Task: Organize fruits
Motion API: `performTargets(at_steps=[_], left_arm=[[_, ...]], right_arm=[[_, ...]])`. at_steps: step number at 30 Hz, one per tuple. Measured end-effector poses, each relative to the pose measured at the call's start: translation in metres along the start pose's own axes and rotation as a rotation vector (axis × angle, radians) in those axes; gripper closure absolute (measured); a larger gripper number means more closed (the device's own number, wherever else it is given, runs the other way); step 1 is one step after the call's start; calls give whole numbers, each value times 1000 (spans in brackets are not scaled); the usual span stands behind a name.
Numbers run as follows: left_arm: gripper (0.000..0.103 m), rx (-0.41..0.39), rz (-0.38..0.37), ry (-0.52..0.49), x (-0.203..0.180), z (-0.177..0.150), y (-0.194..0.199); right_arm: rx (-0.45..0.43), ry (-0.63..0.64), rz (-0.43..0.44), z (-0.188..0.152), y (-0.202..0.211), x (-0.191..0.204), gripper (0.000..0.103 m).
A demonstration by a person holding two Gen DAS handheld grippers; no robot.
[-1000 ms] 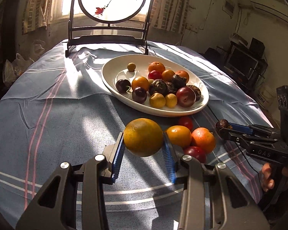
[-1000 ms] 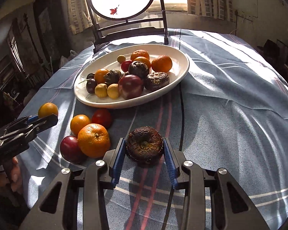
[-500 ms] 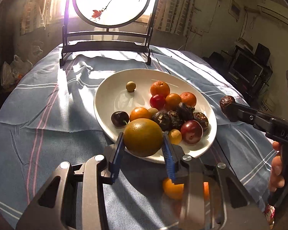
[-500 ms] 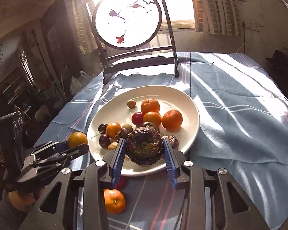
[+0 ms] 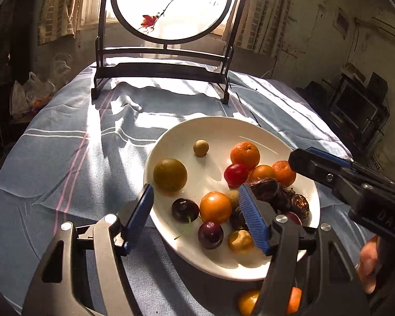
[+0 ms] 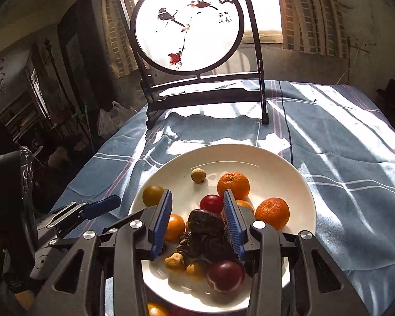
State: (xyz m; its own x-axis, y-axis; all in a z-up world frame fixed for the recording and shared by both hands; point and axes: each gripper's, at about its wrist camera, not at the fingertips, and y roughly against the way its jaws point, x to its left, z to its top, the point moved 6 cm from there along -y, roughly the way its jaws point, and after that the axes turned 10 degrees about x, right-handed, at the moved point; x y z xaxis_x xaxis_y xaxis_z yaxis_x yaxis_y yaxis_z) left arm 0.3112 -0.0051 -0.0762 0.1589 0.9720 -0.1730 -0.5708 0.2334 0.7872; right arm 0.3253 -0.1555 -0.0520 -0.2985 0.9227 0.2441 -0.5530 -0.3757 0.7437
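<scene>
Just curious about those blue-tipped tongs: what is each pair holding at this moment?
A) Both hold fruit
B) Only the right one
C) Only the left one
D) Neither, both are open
D: the left gripper and the right gripper gape open above the plate, nothing between their fingers.

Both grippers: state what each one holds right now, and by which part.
Nothing is held. The left gripper is open, the greenish-yellow fruit lying free on the plate. The right gripper is open above the dark wrinkled fruit.
</scene>
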Motion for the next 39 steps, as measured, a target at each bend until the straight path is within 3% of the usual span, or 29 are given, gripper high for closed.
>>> performTargets(at_steps=[4,10,14,18,20,21,22,31,39], left_arm=[[38,19,-27,-63,-8,-38,25],[38,69,-55,-239,-44,-113,54],[38,90,-30,-316,-66,-142,48],[48,144,-10,-313,-76,-148,24],[53,167,-16,-292,-75,-147,13],[64,187,-42,-278,-75,-146,9],[66,182,-57,-260,-75,-146,11],[66,61,-79,-220,-55,-159,70],[66,44,-53,-165,-22,-161,85]], right_arm=[[-25,-18,18,-32,35,-11,59],[-46,-61,6,-101,80,-36,54],[-30,-106,14,-139,90,-46,54],[-13,-127,28,-162,93,-47,54],[3,-110,17,-168,91,-45,54],[12,-104,7,-171,90,-44,54],[22,-99,2,-173,89,-42,54],[102,-11,62,-161,58,-4,54],[194,87,-1,-156,9,32,55]])
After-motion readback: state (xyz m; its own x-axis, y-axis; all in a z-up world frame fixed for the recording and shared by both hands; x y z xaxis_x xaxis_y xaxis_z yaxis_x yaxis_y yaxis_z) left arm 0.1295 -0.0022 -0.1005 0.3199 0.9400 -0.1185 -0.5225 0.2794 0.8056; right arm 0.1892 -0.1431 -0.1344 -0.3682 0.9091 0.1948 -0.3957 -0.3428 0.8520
